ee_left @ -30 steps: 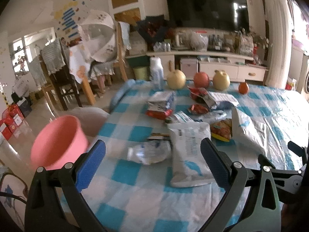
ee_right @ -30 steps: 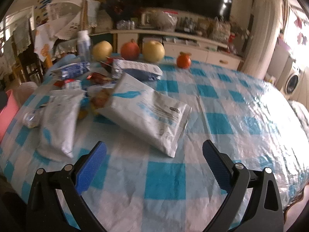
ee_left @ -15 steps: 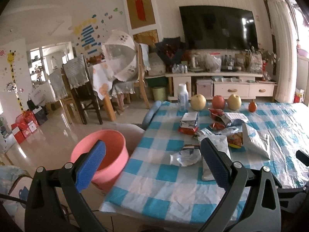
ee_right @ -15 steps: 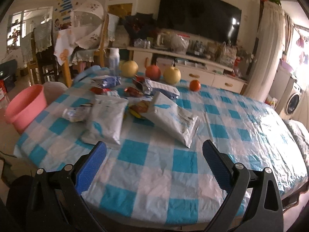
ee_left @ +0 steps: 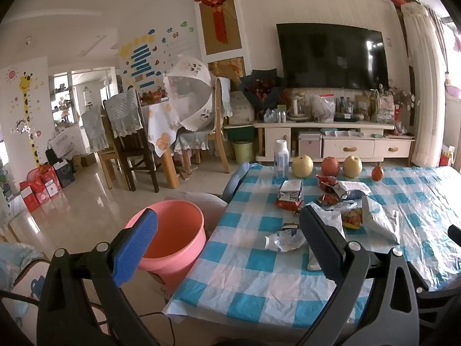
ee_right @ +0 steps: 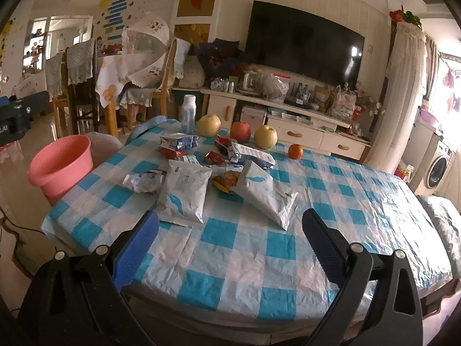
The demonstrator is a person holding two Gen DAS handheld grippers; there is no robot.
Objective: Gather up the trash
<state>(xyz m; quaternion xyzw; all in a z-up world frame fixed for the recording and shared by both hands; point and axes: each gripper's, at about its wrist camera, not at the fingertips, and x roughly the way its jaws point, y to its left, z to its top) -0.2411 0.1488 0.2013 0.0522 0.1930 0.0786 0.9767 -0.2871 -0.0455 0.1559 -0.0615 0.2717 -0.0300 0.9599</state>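
Wrappers and bags litter the blue-checked table: a white pouch, a second white bag, a crumpled silver wrapper, red snack packets and a small carton. A pink bucket stands on a seat at the table's left end. My left gripper is open, held back from the table's near left corner. Over the near edge, my right gripper is open too. Neither holds anything.
Two yellow pears, a red apple, an orange and a white bottle line the table's far side. Chairs and a dining table stand to the left, a TV cabinet behind.
Both grippers have drawn back and up from close over the trash, so the whole table and the bucket show. Both stay open and empty.
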